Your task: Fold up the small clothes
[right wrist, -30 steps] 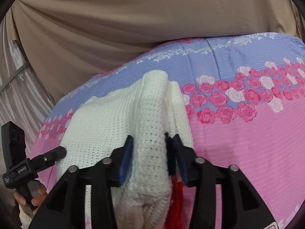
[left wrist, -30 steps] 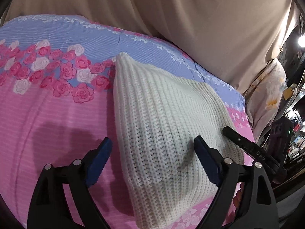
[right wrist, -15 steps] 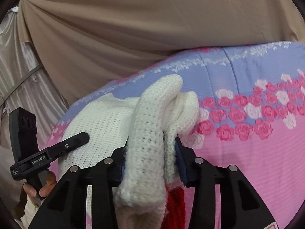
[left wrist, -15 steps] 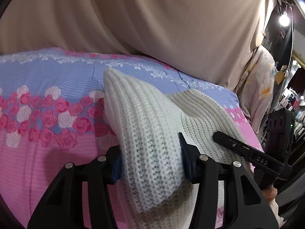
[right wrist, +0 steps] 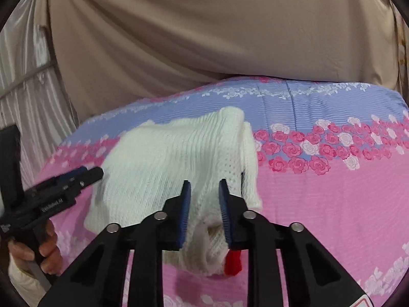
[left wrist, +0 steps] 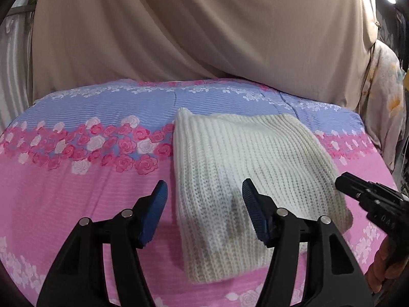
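Note:
A cream knit sweater (left wrist: 242, 158) lies folded flat on the bed, its long edge running away from me. My left gripper (left wrist: 204, 204) hovers over its near left edge; the jaws are opening and the pads touch no cloth. In the right wrist view the same sweater (right wrist: 166, 158) lies left of centre, with a red piece (right wrist: 232, 261) showing at its near end. My right gripper (right wrist: 204, 202) hangs over that end. Its jaws are closing to a narrow gap, with the knit seen behind the gap and not pinched.
A pink and blue rose-print bedsheet (left wrist: 76, 192) covers the bed. A beige curtain (left wrist: 204, 25) hangs behind it. A hand (left wrist: 383, 263) holds the other gripper at the right edge. In the right wrist view a hand (right wrist: 33, 250) shows at the far left.
Half a second ago both grippers held raised folds of the sweater. They have let go and drawn back, and the sweater now lies flat. The left jaws spread, the right jaws narrowed.

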{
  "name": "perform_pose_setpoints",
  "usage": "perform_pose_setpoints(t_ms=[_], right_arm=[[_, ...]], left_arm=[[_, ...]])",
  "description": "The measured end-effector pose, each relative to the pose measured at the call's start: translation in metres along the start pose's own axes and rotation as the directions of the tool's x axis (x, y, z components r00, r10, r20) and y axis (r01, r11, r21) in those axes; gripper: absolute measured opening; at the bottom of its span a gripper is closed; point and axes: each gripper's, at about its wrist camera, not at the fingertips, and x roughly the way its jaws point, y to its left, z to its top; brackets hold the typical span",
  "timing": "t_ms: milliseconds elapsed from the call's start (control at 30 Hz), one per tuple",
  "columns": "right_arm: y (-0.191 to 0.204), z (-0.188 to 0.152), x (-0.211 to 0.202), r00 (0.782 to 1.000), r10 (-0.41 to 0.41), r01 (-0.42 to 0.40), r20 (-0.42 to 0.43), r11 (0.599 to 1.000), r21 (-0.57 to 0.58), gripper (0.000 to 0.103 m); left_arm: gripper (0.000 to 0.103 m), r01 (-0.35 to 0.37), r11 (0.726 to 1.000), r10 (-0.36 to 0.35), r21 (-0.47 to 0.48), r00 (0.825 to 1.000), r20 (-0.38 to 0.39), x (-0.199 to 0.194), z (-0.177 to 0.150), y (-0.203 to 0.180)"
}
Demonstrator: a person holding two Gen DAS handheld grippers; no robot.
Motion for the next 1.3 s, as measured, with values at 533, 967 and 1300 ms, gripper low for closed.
perform_pose_setpoints(t_ms=[533, 967, 1300], right_arm=[[-0.001, -0.047, -0.033, 0.996, -0.082, 0.081, 0.024, 0.994, 0.071, 0.025], [0.027, -0.088, -0.034, 0.981, -0.195, 0.195, -0.023, 0.981, 0.004, 0.071], [0.027, -0.089, -0.036, 0.98, -0.198, 0.199, -0.023, 0.98, 0.028, 0.075]], left_arm=[[0.068, -0.127, 0.992, 0.127, -0.011, 0.991, -0.048, -0.001, -0.054, -0.013], [0.095, -0.232, 0.972, 0.231, -0.022, 0.972, -0.049, -0.01, -0.076, -0.025], [0.097, -0.278, 0.961, 0.278, 0.013, 0.96, -0.035, -0.016, -0.083, -0.04]])
